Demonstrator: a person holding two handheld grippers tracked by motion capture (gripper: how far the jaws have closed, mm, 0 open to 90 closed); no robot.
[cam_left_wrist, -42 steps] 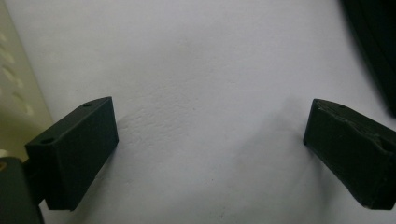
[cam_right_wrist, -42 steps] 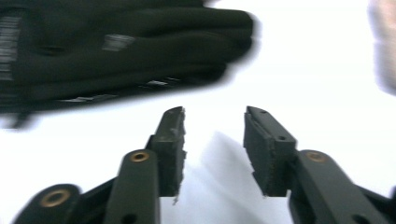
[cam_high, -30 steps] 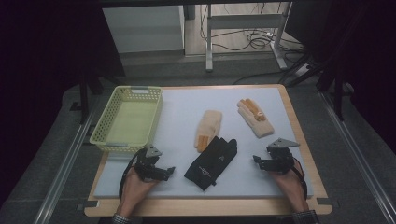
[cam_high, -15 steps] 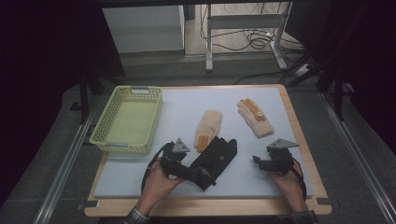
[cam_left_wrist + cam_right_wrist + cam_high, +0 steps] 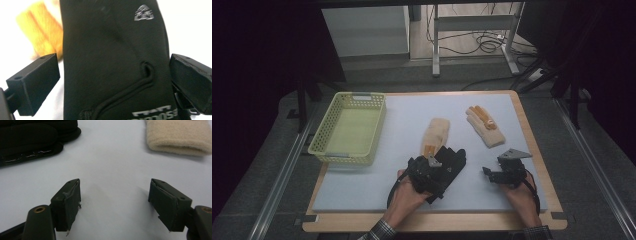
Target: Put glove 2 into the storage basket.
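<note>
White foam matting (image 5: 377,185) covered the wooden table. Left gripper (image 5: 113,82) stood with jaws apart, straddling the black fabric glove (image 5: 112,57) without pressing it. Right gripper (image 5: 115,202), well right of that glove, rested spread wide over bare mat.

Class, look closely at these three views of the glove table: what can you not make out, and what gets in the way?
- Black glove, high view: the near part is hidden under the left gripper and hand.
- Same glove, left gripper view: its printed lettering is cut off by the bottom edge.
- Cream glove, left gripper view: blurred and partly behind the black glove.
- Basket, high view: the label on its far rim is too small to read.
</note>
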